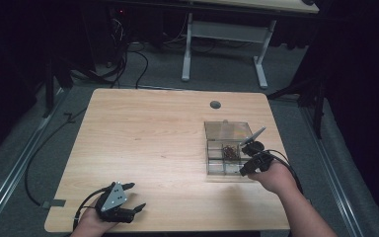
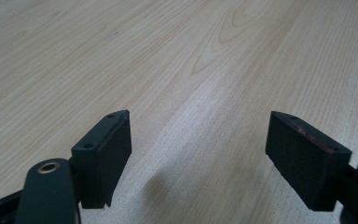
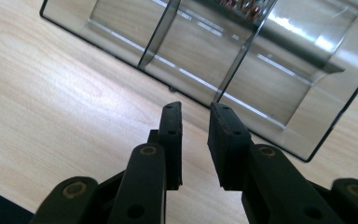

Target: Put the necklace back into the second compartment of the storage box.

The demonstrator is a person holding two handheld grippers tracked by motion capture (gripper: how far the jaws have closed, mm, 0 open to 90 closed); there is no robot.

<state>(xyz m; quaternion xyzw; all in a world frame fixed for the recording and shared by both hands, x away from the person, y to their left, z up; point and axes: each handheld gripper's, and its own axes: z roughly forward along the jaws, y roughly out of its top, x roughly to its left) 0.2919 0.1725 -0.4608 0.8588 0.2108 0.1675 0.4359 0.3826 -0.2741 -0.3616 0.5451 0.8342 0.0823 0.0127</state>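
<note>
Clear plastic compartment box [image 1: 227, 148] with open lid, right of centre in the high view, on the light wood-grain worktop [image 1: 153, 148]. Small brown parts [image 1: 230, 152] heaped in one middle compartment; too small to identify.

Right tongs [image 1: 246, 159] at the lower right corner of the box in the high view, held by a hand entering from the bottom right. In the right gripper view: right tongs [image 3: 195, 122] narrowly parted, small gap between the pads, nothing gripped. Tips just short of the near wall of the box [image 3: 205, 60], not touching it. Transparent dividers and bare compartments visible across the top of that frame; brown parts [image 3: 237, 5] barely visible at the top edge.

Left tongs [image 1: 134, 196] at the lower left of the high view, near the front edge of the worktop, well apart from the box. Grey three-cornered plate [image 1: 113, 196] on top. In the left gripper view: left tongs [image 2: 198, 140] spread wide, bare wood [image 2: 191, 70] between the pads, nothing held.

Grey round cable grommet [image 1: 215, 104] in the worktop above the box, near the far edge.
</note>
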